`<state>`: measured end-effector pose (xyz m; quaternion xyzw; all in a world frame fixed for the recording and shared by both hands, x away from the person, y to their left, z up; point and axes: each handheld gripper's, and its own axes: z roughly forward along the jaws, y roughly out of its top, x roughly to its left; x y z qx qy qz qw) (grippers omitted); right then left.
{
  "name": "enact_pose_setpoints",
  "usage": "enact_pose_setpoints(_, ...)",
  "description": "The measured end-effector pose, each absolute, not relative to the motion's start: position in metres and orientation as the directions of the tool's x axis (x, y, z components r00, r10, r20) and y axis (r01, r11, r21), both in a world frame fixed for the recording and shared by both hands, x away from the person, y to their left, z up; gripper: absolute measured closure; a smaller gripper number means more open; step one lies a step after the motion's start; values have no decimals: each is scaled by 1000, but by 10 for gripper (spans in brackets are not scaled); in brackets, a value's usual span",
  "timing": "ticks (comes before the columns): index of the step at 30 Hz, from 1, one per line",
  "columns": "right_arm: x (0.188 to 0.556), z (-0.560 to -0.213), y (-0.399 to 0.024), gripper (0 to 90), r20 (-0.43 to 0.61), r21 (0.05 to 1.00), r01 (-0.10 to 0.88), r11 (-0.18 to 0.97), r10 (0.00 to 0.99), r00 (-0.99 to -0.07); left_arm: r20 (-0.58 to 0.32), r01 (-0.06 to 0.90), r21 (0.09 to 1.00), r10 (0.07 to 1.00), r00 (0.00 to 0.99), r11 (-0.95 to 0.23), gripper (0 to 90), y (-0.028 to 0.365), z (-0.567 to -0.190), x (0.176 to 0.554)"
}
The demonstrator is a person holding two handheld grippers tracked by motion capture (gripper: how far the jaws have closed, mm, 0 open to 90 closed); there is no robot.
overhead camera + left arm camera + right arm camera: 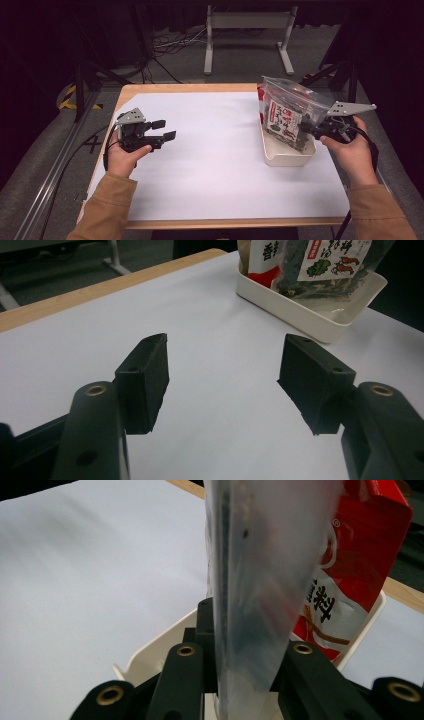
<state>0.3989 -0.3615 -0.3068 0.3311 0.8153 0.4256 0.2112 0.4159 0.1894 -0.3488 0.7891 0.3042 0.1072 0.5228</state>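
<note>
White sheet [215,160] is covering most of the wooden table [150,89]. A white tray [287,152] is sitting at the sheet's right edge, holding two snack pouches on end. The clear-fronted pouch [290,117] is showing a white label with red characters and a red chilli drawing; its wording is too small to read. Behind it a red pouch [360,555] is bearing large white Chinese characters, one reading 料. The right gripper [312,132] is clamping its jaws on the clear pouch's edge above the tray, pads pressing the film from both sides. The left gripper [165,130] is resting over the sheet's left side, well apart from the tray, jaws spread wide and holding nothing.
</note>
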Motion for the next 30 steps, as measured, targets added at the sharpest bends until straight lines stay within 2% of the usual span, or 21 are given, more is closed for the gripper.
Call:
enact_pose_setpoints(8,396,-316,-380,740,-36,870,342,355,738,-674,-158,375,891,599,785,-255,368,193,-349,413)
enact_pose_setpoints(13,394,-320,-388,487,-4,895,346,281,782,-623,-159,381,888,607,779,-256,367,198,-350,408)
enact_pose_setpoints(18,387,-323,-391,335,19,904,353,240,802,-597,-165,388,887,613,772,-251,366,203,-350,403)
enact_pose_setpoints(30,373,-326,-392,276,26,922,325,211,803,-596,-172,400,885,629,758,-240,363,215,-353,392)
